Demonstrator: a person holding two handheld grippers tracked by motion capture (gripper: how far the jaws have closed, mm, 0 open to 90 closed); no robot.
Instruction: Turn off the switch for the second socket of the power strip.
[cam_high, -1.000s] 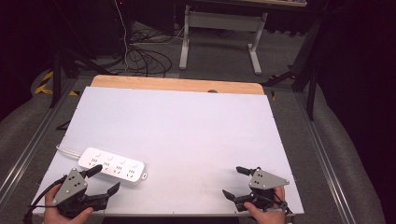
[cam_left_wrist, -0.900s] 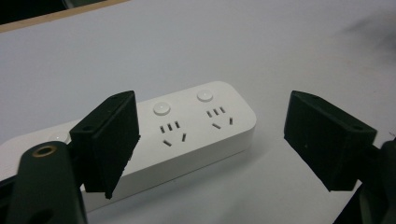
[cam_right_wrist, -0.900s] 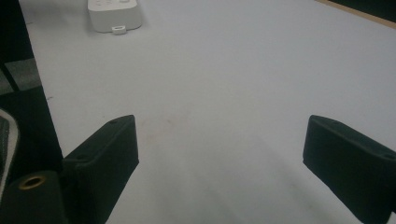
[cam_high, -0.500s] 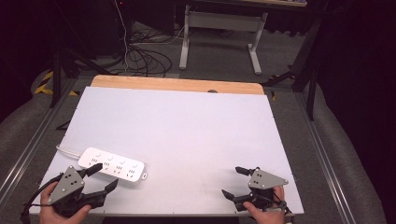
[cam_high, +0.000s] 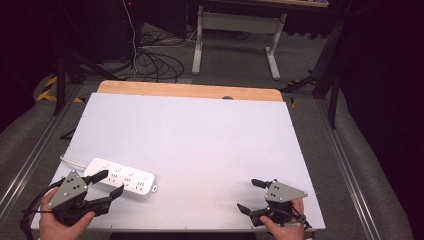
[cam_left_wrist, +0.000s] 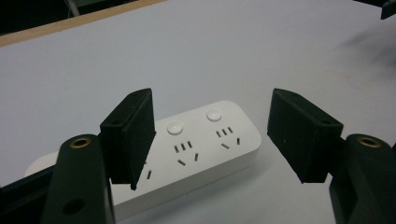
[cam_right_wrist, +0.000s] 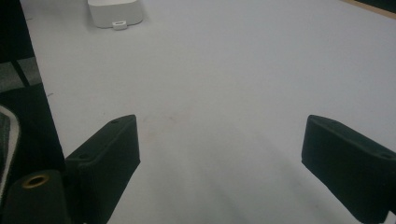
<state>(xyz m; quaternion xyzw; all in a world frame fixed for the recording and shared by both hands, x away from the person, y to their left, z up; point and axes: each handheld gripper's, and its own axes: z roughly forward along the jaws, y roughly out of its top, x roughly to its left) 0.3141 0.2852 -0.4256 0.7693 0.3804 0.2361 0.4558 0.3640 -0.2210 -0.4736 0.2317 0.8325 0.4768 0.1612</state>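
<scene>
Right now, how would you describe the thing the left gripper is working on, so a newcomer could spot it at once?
Start at the white table and go to its near left corner. There a white power strip lies flat, with round buttons above its sockets and a pale cord leaving its left end. It sits between the open jaws of the left gripper.

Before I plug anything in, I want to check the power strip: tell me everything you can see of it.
The power strip is a white, glossy plastic bar with rounded corners, lying flat near the left front of the white table. Its top carries a row of sockets, each with a round white button. A white cable leaves its left end. The left claw straddles it, jaws open, pads not pressing.
</scene>
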